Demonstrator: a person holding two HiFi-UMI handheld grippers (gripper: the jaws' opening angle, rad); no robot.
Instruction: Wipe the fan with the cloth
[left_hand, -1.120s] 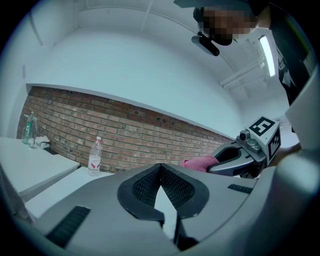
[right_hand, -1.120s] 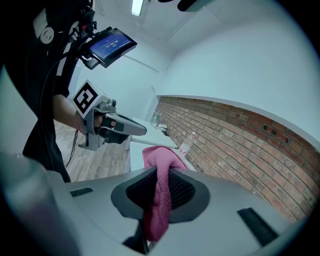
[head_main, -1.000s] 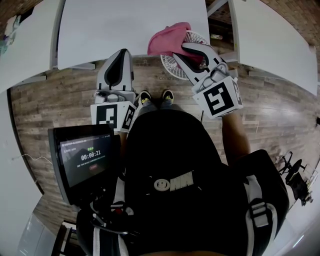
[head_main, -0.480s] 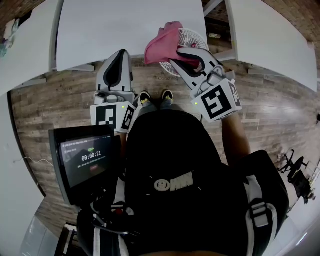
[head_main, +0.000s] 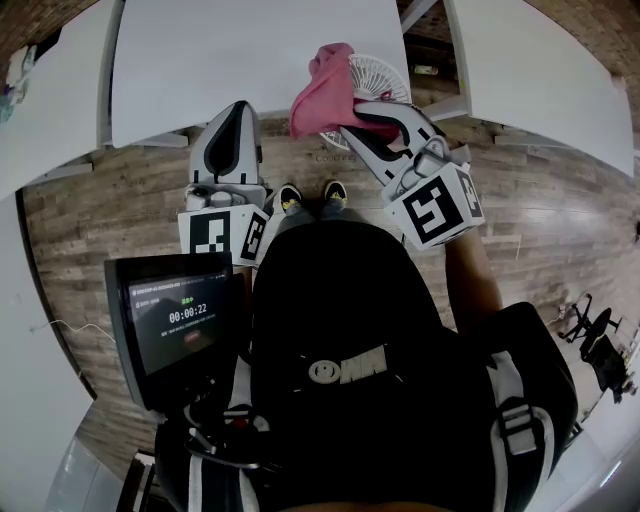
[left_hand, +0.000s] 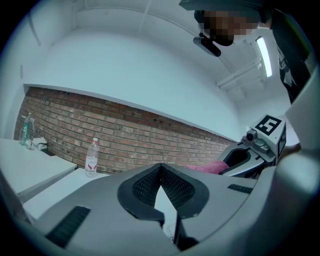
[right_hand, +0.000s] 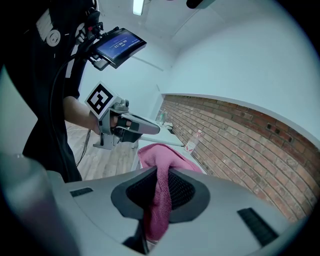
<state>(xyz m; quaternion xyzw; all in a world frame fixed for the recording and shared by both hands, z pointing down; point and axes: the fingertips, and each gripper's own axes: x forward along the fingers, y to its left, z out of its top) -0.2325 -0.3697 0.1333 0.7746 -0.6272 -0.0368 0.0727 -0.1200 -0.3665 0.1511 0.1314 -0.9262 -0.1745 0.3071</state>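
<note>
Wood-plank floor (head_main: 120, 200) runs under a white bench (head_main: 250, 60), and a small white fan (head_main: 385, 75) shows by the bench's near corner. The right claw (head_main: 355, 125) is clenched on the pink cloth (head_main: 322, 95), which bunches up against the fan's left side and covers part of its grille; in the right gripper view the fabric hangs pinched between the two pads. Well left of the fan, the left claw (head_main: 236, 108) is closed with its tips together and nothing between them, pointing at the bench edge, and its own view shows a water bottle (left_hand: 91, 157) on a bench before a brick wall (left_hand: 125, 135).
</note>
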